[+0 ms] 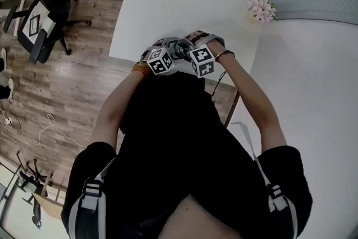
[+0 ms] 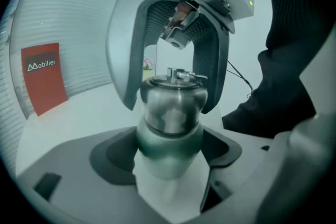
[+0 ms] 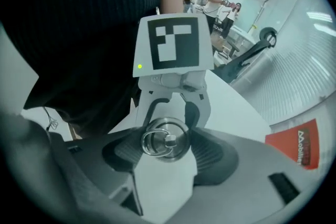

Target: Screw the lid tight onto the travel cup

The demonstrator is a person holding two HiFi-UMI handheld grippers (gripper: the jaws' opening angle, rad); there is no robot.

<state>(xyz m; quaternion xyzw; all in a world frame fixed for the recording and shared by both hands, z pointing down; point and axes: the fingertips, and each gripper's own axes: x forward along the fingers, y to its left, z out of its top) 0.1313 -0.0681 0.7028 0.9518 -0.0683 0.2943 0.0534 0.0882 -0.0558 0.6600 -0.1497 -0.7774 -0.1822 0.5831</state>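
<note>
Travel cup (image 2: pixel 165 144) is clamped at its lower body in the left gripper (image 2: pixel 168 156). It is held over the near edge of the white table (image 1: pixel 168 3), close to the person's chest. Can't tell if its base touches the table.

Long axis reads roughly upright, lid (image 2: pixel 172 105) end up, ring handle (image 3: pixel 151 140) on top.

Right gripper (image 3: pixel 167 149) sits above, pointing down nearly along that axis, jaws closed on the lid from both sides.

Seam between lid and body looks closed where it shows, so I'd judge this mid-tightening, probably late.

Next move:
- Roll the right wrist in the tightening sense while the left stops the body spinning.
- If the wrist runs out of travel, release, rewind, re-grip.
- Stay coaxial, since the smooth steel lid could slip in the pads.
</note>
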